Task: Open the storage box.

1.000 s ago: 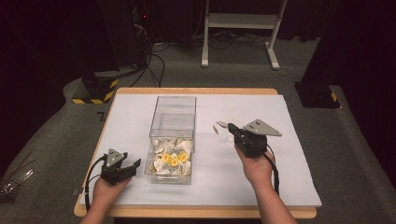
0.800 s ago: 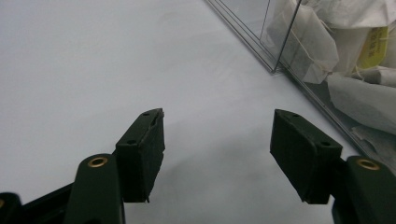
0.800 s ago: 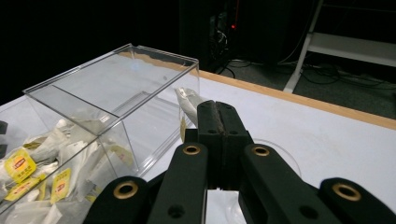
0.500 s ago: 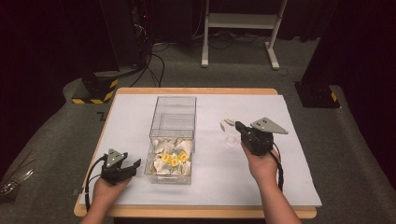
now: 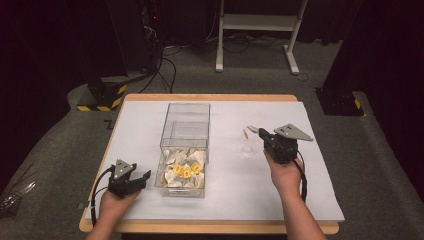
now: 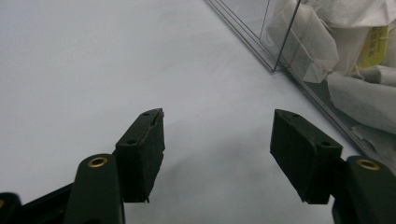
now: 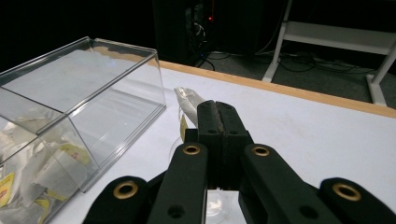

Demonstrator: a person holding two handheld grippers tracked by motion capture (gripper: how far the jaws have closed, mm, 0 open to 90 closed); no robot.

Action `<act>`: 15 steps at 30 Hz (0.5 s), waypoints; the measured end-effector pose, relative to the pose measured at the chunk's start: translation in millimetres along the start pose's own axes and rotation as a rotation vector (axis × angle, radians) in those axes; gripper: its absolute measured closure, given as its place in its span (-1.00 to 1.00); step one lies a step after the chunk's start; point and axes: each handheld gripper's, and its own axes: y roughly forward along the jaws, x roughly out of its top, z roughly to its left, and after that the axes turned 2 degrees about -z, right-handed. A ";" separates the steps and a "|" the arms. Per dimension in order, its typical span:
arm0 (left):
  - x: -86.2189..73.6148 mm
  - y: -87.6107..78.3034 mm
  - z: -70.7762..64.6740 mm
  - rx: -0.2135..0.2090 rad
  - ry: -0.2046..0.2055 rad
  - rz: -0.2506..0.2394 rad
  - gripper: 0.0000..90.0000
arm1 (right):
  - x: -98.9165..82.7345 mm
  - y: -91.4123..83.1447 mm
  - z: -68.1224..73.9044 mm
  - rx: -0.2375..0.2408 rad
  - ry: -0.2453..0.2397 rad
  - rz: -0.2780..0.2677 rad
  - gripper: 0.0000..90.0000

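My right gripper [image 7: 218, 112] pinches a tea bag [image 7: 189, 105]; left gripper [image 6: 217, 140] gapes empty beside the clear box [image 5: 184, 145]; yellow tags [image 5: 186, 170] unreadable.

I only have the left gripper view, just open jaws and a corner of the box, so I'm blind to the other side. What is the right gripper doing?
Observer: The right gripper is shut on a tea bag, held above the table to the right of the clear box.
Operator: Anything under it?
Observer: A small clear cup stands on the white table cover just by the gripper's tip. I cannot tell whether the bag is exactly over it.
Operator: And the box's far half?
Observer: It looks empty. The pile of tea bags lies in the near half.
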 end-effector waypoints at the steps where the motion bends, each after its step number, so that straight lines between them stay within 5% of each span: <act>1: 0.1 -0.2 0.0 -0.001 0.003 0.001 -0.21 | -0.3 0.2 -1.1 -0.001 0.004 -0.001 1.00; 15: 0.1 0.0 -0.1 -0.001 0.002 0.002 -0.21 | -6.4 2.1 -13.4 -0.031 0.030 0.013 1.00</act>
